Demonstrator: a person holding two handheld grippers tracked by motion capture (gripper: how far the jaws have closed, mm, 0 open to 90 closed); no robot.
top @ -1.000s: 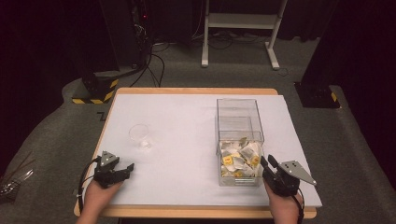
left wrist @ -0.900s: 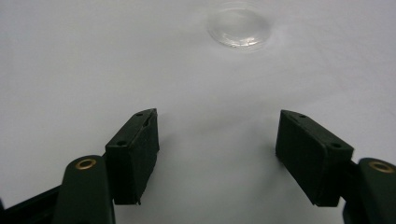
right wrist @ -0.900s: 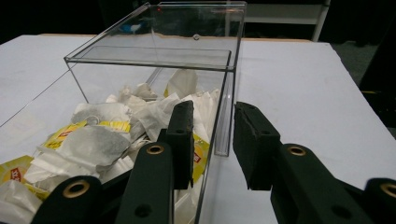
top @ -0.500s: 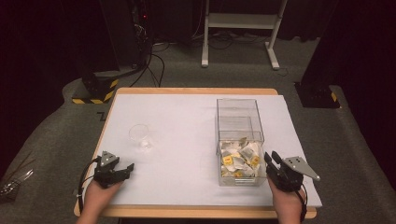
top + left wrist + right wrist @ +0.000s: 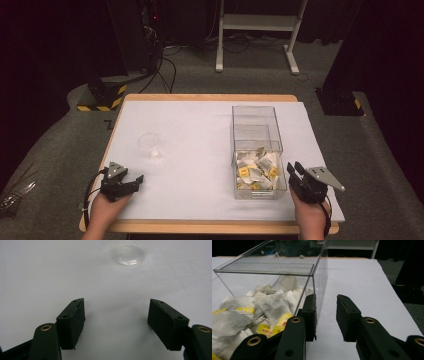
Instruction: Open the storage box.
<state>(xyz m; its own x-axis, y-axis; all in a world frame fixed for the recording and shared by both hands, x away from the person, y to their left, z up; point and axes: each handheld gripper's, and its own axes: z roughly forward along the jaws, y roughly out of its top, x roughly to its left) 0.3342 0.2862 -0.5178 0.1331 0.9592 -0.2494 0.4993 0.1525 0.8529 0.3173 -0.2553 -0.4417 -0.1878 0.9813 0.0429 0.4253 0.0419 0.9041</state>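
On the near edge of the white table (image 5: 200,130), I see both grippers resting low, one at each corner. The left gripper (image 5: 131,182) sits at the near-left, its jaws spread wide with nothing between them. Its own view shows bare white surface between the jaws and the clear cup (image 5: 128,253) standing ahead, well apart; the high view places that cup (image 5: 149,145) left of centre with open table around it.

The right gripper (image 5: 295,172) sits at the near-right, just beside the clear box (image 5: 256,150). Its jaws stand a narrow gap apart and hold nothing. The right gripper view shows what the high view cannot: the left jaw lies close against the box wall (image 5: 318,277), though I cannot tell whether it touches. That view also resolves the tea bags (image 5: 265,307), white with yellow tags, heaped in the near part of the box.

Right of the box, a strip of bare table runs to the table's right edge.
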